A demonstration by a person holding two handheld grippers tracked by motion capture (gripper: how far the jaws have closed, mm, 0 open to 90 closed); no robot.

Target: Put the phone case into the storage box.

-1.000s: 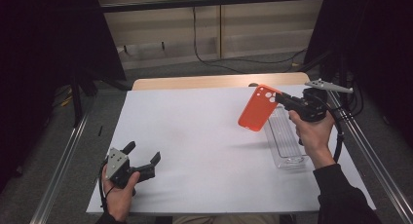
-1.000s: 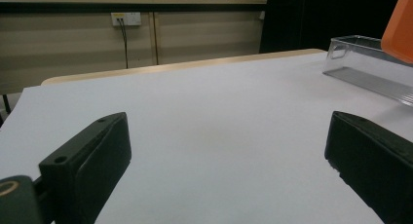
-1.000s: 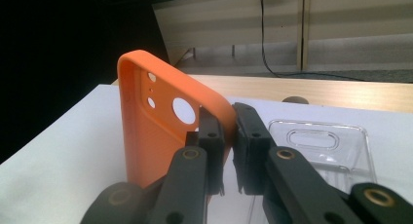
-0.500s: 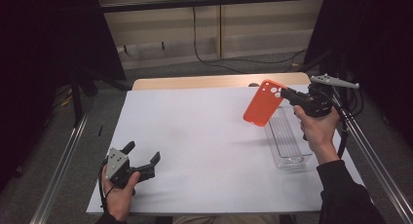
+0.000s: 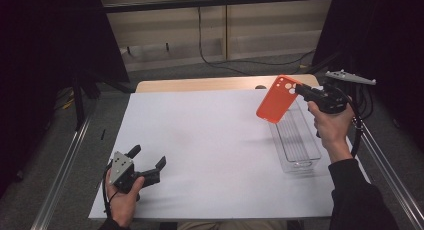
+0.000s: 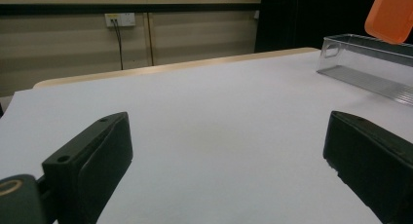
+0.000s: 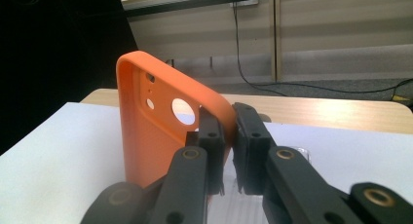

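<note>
1. High view: hanging in the air at the far right of the table [image 5: 210, 140], an orange phone case [image 5: 276, 99], tilted, camera cut-outs uppermost, its lower end hovering over the far end of a clear plastic tray [image 5: 296, 140]. Pinching the case's upper right edge, the right gripper [image 5: 303, 90], raised in the right hand [image 5: 330, 121], a cable trailing down beside the dark sleeve. Resting near the front left corner of the white table cover, the left gripper [image 5: 148, 163], held in the left hand [image 5: 122, 195], jaws spread wide with nothing between them, well apart from case and tray.

2. Left gripper view: pointing across bare white cover, two black jaws standing wide apart, released, gripping nothing. Lying far off at the right, the clear tray [image 6: 370, 63], with a corner of the orange case [image 6: 392, 14] showing above it at the top right edge.

3. Right gripper view: clenching on the rim of the orange case [image 7: 156, 131], two black jaws nearly meeting, the case edge sandwiched between the pads beside the large round cut-out. Standing roughly upright, the case, with its hollow side turned left. Showing faintly below the jaws, part of the clear tray [image 7: 238, 204].
</note>
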